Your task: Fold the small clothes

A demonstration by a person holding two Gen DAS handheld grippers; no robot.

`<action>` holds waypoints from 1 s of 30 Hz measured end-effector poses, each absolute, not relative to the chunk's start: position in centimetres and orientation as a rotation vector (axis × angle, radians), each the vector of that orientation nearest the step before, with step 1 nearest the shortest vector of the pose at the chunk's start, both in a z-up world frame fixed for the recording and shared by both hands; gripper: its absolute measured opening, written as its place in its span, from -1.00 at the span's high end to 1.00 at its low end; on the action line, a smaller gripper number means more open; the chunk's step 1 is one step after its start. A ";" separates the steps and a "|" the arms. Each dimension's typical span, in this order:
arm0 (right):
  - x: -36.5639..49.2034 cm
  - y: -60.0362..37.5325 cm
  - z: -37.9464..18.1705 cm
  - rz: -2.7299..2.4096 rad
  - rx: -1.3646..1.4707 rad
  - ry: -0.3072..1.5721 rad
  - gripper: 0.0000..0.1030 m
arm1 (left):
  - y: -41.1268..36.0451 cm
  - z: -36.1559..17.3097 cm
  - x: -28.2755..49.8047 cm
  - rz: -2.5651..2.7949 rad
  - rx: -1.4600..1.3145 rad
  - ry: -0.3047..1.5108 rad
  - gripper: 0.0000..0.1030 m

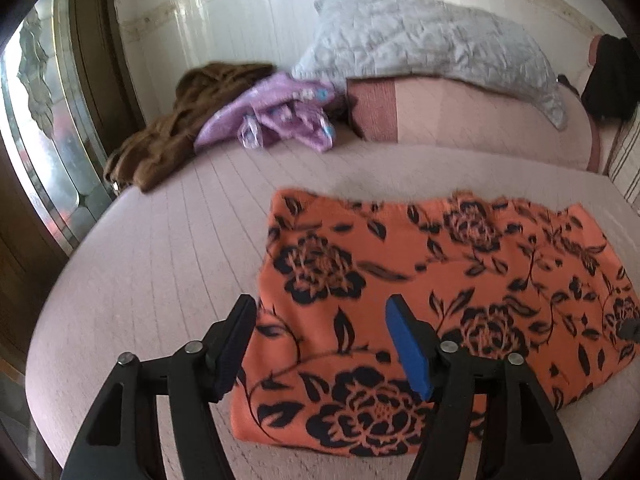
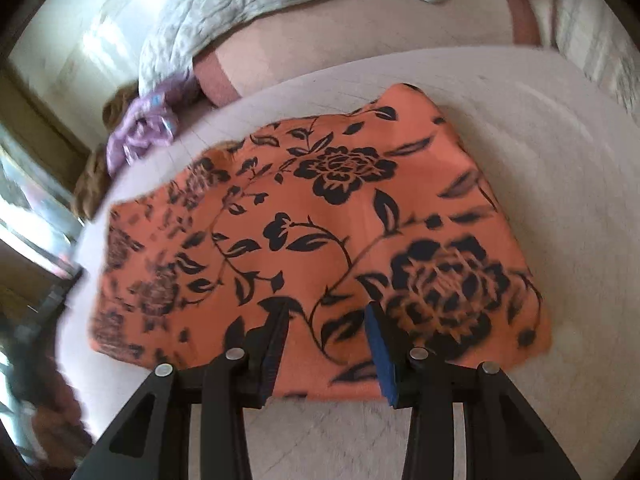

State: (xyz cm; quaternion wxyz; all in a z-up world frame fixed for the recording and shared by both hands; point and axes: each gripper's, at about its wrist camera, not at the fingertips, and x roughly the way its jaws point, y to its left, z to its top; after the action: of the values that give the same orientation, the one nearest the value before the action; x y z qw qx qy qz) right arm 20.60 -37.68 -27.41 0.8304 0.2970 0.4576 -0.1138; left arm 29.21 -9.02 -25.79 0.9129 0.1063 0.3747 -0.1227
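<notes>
An orange garment with a black flower print lies flat, folded into a rough rectangle, on the pink bed. My left gripper is open and empty, hovering over the garment's left near part. In the right wrist view the same garment fills the middle. My right gripper is open and empty, its jaws apart just above the garment's near edge.
A purple garment and a brown garment lie in a heap at the bed's far left. A grey quilted pillow rests on a pink bolster at the head. A window is at the left.
</notes>
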 end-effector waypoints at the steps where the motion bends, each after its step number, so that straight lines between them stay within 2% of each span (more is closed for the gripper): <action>1: 20.3 -38.0 -27.1 -0.238 0.652 0.951 0.15 | -8.8 -26.1 29.2 -0.249 0.211 0.793 -0.35; 9: 14.6 -40.9 -26.3 -0.255 0.816 0.865 0.13 | -6.3 -28.1 27.4 -0.215 0.158 0.902 -0.36; 15: 14.3 -41.9 -26.3 -0.258 0.856 0.809 0.12 | -7.0 -27.7 25.7 -0.178 0.214 0.829 -0.38; 18: 14.8 -41.3 -25.8 -0.262 0.798 0.788 0.12 | -7.8 -26.5 25.0 -0.185 0.230 0.758 -0.53; 20: 15.2 -41.1 -25.7 -0.274 0.763 0.785 0.12 | -8.1 -25.5 24.5 -0.186 0.228 0.701 -0.72; 24: 16.2 -41.6 -26.2 -0.303 0.743 0.791 0.12 | -9.0 -23.8 23.6 -0.257 0.217 0.627 -0.75; 30: 18.2 -42.3 -27.2 -0.339 0.714 0.818 0.12 | -10.4 -23.1 23.5 -0.308 0.215 0.615 -0.82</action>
State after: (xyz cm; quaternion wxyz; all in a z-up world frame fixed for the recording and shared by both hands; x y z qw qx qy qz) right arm 18.24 -42.31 -27.22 0.8426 0.3379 0.3874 -0.1604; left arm 23.48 -10.40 -23.13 0.9358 0.1050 0.3010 -0.1508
